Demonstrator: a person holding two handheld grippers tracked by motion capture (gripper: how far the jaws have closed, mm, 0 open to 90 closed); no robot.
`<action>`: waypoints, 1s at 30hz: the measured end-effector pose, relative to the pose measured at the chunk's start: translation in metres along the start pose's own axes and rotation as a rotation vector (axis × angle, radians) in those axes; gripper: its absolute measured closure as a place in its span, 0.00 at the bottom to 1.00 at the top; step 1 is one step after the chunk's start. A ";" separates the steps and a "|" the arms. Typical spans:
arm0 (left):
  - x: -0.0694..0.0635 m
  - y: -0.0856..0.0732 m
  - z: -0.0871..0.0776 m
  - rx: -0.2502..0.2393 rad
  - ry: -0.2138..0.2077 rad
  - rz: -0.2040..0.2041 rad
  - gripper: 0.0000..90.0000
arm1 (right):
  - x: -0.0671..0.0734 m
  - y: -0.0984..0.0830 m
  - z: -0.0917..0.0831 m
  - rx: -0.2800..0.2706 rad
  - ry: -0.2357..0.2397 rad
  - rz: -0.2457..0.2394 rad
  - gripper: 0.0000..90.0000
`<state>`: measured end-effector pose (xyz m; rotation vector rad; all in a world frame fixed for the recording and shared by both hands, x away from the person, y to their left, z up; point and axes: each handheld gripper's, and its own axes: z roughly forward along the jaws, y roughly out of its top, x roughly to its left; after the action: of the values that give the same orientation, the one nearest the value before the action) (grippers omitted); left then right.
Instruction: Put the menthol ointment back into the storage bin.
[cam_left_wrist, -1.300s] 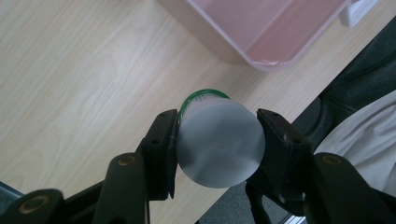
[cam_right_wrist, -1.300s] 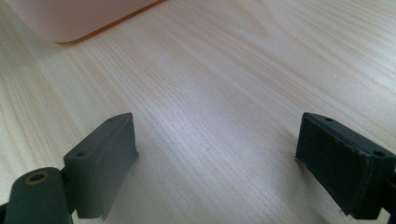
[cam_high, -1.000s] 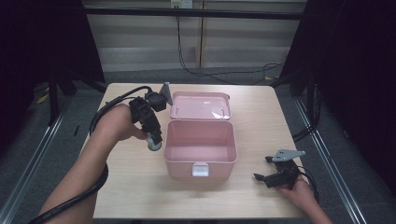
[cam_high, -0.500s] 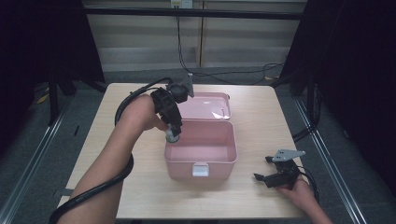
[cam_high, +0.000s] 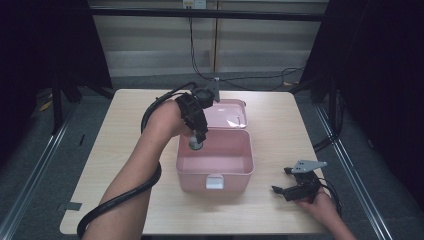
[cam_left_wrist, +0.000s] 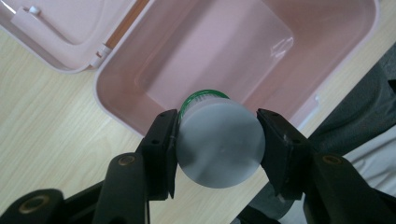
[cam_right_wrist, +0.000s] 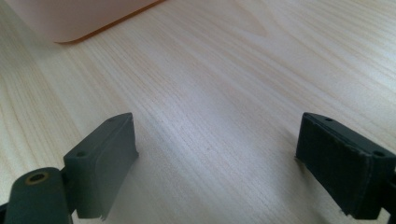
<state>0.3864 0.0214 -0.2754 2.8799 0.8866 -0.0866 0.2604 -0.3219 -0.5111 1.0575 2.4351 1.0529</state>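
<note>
A pink plastic box (cam_high: 215, 162) stands open in the middle of the table, its lid (cam_high: 227, 114) folded back behind it. My left gripper (cam_high: 196, 140) hangs over the box's left rear corner, shut on a small grey-white cylindrical container (cam_left_wrist: 219, 140) with a green band. In the left gripper view that container hovers above the box's bare pink floor (cam_left_wrist: 219, 56), both pads pressed on its sides. My right gripper (cam_high: 290, 187) rests low on the table to the right of the box, and its fingers (cam_right_wrist: 100, 163) stand wide apart over bare wood.
The light wooden table (cam_high: 125, 135) carries the box alone. A black cable (cam_high: 120, 200) trails from the left gripper along the forearm to the front left edge. Dark floor and black frames surround the table.
My left gripper carried the container rightwards and away from me, from beside the box's left wall to above its left rear corner. The right gripper stayed still.
</note>
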 end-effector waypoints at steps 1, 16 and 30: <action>0.000 0.002 0.002 -0.006 0.003 -0.010 0.56 | 0.000 0.000 0.000 0.001 0.000 -0.002 0.13; 0.002 0.021 0.029 -0.017 0.008 -0.164 0.56 | 0.000 0.000 0.000 0.000 0.000 0.000 0.13; 0.008 0.028 0.055 -0.023 0.016 -0.295 0.56 | 0.000 0.000 0.000 0.000 0.000 0.001 0.13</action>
<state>0.4081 -0.0043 -0.3273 2.7103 1.3003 -0.0812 0.2603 -0.3218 -0.5111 1.0584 2.4350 1.0524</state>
